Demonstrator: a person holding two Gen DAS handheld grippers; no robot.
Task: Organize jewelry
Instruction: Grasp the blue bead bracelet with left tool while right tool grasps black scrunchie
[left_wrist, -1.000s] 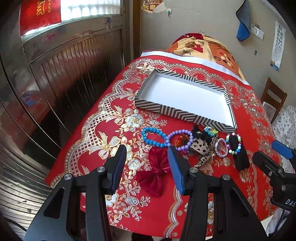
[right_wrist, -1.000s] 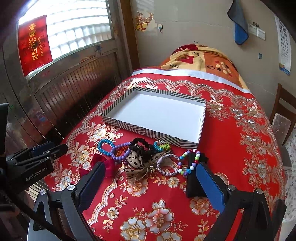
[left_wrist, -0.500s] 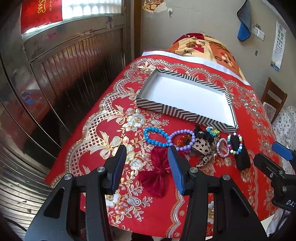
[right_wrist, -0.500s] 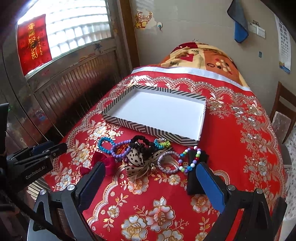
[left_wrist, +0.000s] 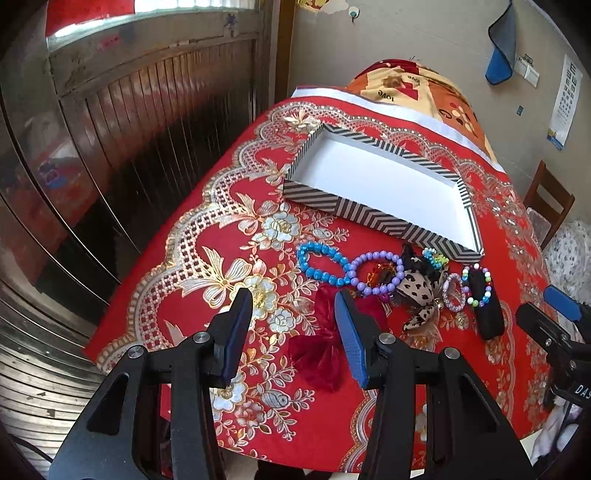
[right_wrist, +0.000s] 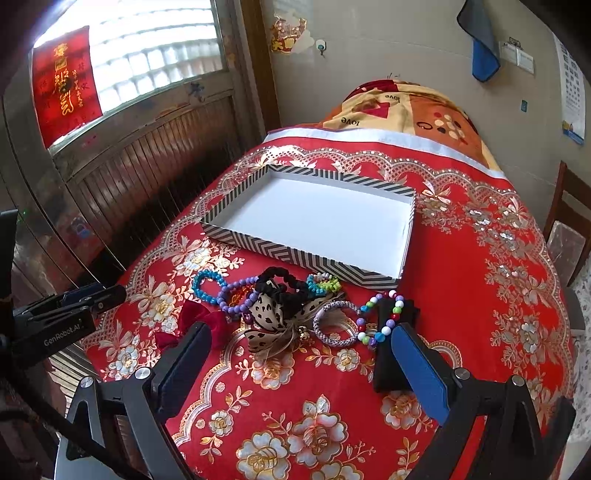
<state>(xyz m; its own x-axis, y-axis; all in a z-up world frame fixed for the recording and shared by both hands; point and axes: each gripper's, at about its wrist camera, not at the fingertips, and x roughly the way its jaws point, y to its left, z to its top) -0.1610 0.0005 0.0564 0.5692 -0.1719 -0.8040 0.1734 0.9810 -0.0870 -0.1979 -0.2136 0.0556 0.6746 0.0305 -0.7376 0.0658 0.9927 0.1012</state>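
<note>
A: Obs. 1, jewelry. It lies in a loose row on the red floral tablecloth (right_wrist: 461, 266), just in front of the striped box (right_wrist: 295, 254). From the left: blue bead bracelet (left_wrist: 320, 263), purple bead bracelet (left_wrist: 375, 273) touching it, an amber piece inside the purple loop.

B: And further right?

A: Leopard-print bow (right_wrist: 271, 314) with a black scrunchie (right_wrist: 280, 282) behind it, a green and turquoise beaded piece (right_wrist: 323, 284) next to the box wall, a silver-lilac bangle (right_wrist: 334, 325), then a multicolour bead bracelet (right_wrist: 384, 321) draped over a black case (left_wrist: 487, 314). A dark red velvet bow (left_wrist: 321, 350) sits nearer the table edge, in front of the blue and purple bracelets.

B: Box contents?

A: White inside, nothing in it. It stands apart from the row, open side up.

B: Tools?

A: Left gripper (left_wrist: 293, 332): jaws apart, nothing between the pads, held above the cloth with the velvet bow seen through the gap. Right gripper (right_wrist: 295, 365): jaws wide apart, nothing held, hovering in front of the leopard bow and black case. Each gripper shows at the edge of the other's view.
</note>
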